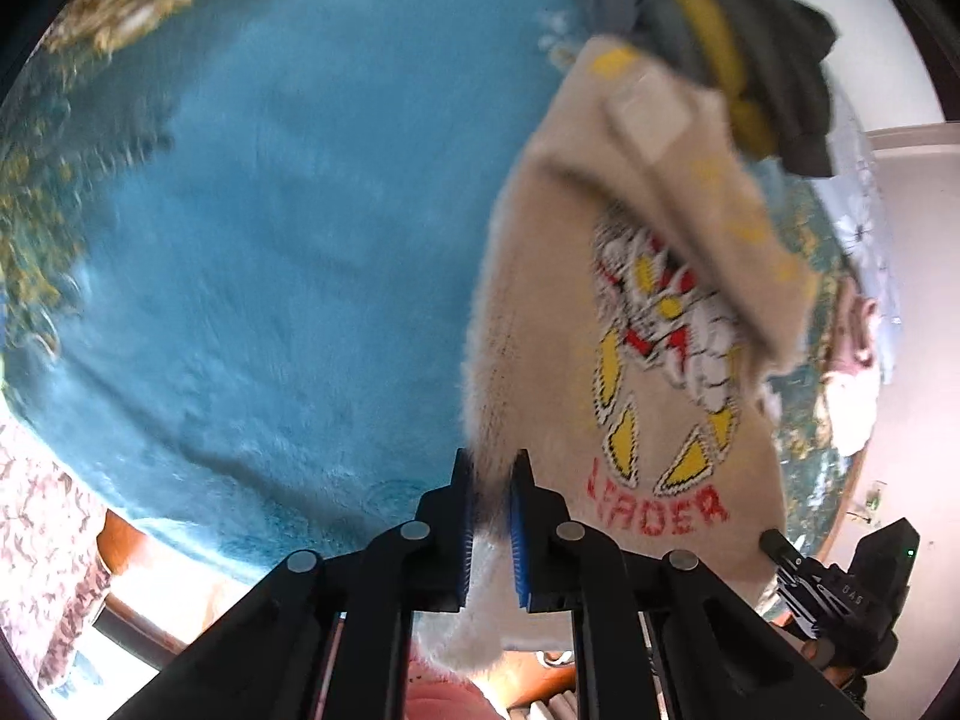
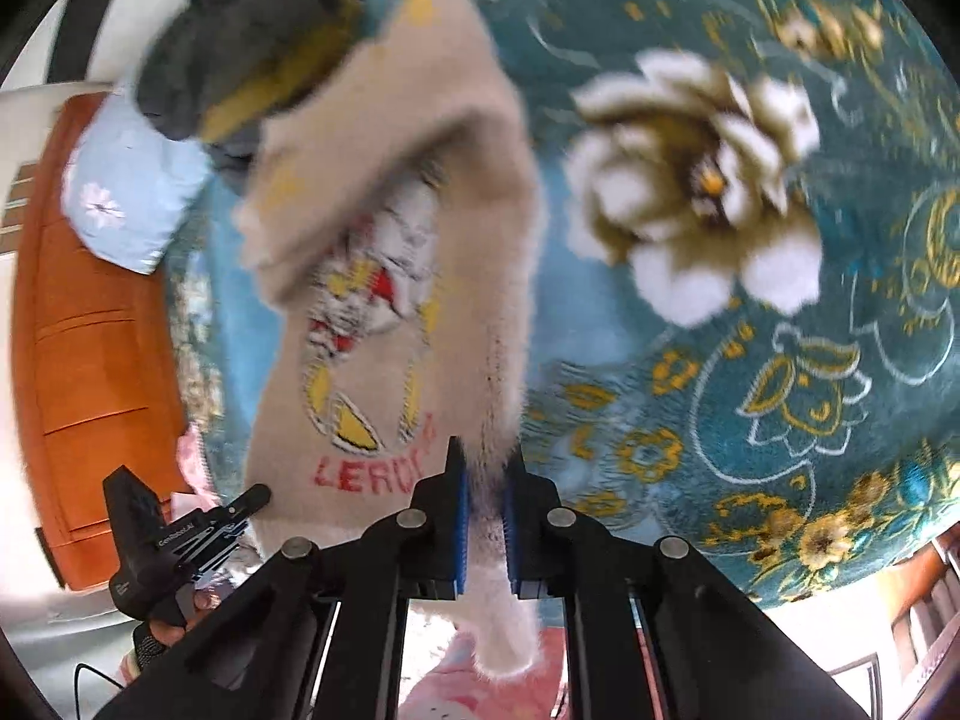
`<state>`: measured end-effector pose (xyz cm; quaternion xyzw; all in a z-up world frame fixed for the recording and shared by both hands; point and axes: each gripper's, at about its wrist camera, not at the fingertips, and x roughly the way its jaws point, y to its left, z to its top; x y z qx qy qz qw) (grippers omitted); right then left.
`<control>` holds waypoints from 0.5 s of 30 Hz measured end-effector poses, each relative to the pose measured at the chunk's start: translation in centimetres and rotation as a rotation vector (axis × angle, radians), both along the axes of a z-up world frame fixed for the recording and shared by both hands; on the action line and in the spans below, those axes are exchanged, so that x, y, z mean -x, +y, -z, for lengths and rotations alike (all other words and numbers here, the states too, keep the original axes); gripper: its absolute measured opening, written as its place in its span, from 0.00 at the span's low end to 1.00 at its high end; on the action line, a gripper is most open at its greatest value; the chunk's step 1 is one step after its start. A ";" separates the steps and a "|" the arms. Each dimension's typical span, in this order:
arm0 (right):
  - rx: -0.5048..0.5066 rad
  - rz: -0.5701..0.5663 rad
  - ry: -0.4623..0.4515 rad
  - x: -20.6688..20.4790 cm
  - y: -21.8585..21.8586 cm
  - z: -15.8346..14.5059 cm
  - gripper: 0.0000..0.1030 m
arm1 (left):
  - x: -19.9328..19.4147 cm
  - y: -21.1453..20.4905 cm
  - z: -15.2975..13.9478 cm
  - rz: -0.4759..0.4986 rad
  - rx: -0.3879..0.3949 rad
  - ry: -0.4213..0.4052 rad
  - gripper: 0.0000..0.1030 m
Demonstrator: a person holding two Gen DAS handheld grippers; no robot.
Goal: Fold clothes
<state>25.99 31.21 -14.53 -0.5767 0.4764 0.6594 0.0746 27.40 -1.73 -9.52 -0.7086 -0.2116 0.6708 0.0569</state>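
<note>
Both grippers, left gripper and right gripper, pinch the beige sweater (blurred) between their fingers.

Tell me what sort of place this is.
Probably a bedroom at home: a teal floral blanket spread like a bed cover, a pile of dark clothes on it, an orange wooden cabinet beside.
</note>
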 end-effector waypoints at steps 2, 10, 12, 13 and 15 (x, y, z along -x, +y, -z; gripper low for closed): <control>-0.003 0.003 0.047 -0.3 0.1 -1.9 0.09 | 0.6 0.6 -1.4 0.009 -0.008 0.025 0.11; 0.013 -0.002 0.148 -1.7 0.1 -6.7 0.09 | -0.6 1.4 -5.3 0.004 -0.073 0.043 0.10; 0.023 0.001 0.171 -2.7 0.2 -7.7 0.09 | -1.4 1.1 -6.6 0.002 -0.101 0.040 0.10; 0.027 0.003 0.181 -3.3 0.4 -8.2 0.09 | -1.5 0.9 -7.4 -0.002 -0.110 0.036 0.10; 0.033 0.012 0.183 -3.9 0.8 -8.9 0.09 | -1.4 0.0 -7.4 -0.034 -0.127 0.011 0.10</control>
